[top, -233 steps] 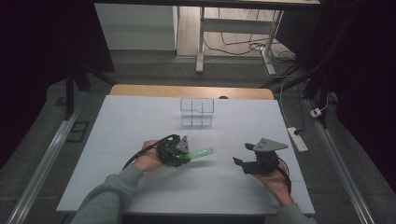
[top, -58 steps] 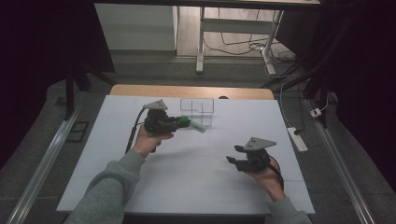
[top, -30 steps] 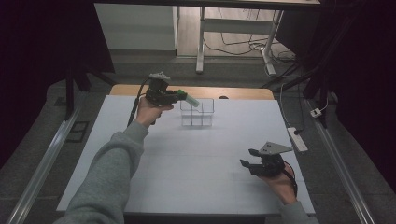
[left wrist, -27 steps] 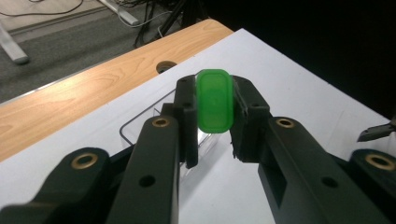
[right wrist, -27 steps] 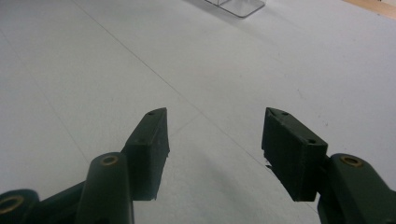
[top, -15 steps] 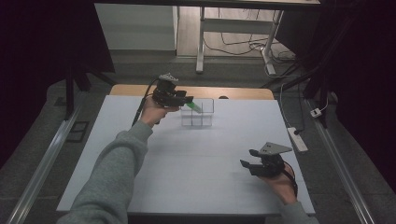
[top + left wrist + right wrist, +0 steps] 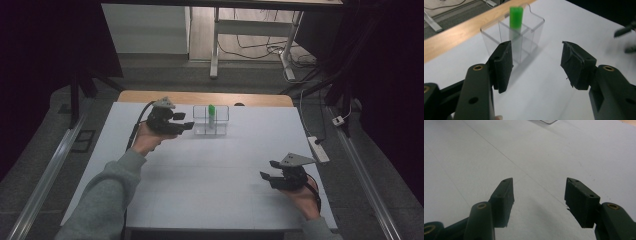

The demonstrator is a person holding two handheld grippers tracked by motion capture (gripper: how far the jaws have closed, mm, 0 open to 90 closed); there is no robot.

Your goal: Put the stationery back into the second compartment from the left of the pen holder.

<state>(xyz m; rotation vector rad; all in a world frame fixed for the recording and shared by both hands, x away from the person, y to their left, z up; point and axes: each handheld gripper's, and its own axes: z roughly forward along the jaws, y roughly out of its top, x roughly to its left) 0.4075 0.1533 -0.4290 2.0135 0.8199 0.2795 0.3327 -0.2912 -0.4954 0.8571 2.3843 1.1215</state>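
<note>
Dim room: white table top [image 7: 210, 170] with wood strip [image 7: 150, 96] at far edge, grey floor [image 7: 45, 150] around, metal rails [image 7: 42, 175] lower left and right, desk legs [image 7: 215, 45] and loose cables [image 7: 255, 47] top centre, power strip [image 7: 318, 148] right.

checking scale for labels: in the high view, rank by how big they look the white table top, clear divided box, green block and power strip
1. white table top, far the largest.
2. clear divided box.
3. power strip, long but thin; close to the box, so this order is unsure.
4. green block, smallest, standing in the box.
</note>
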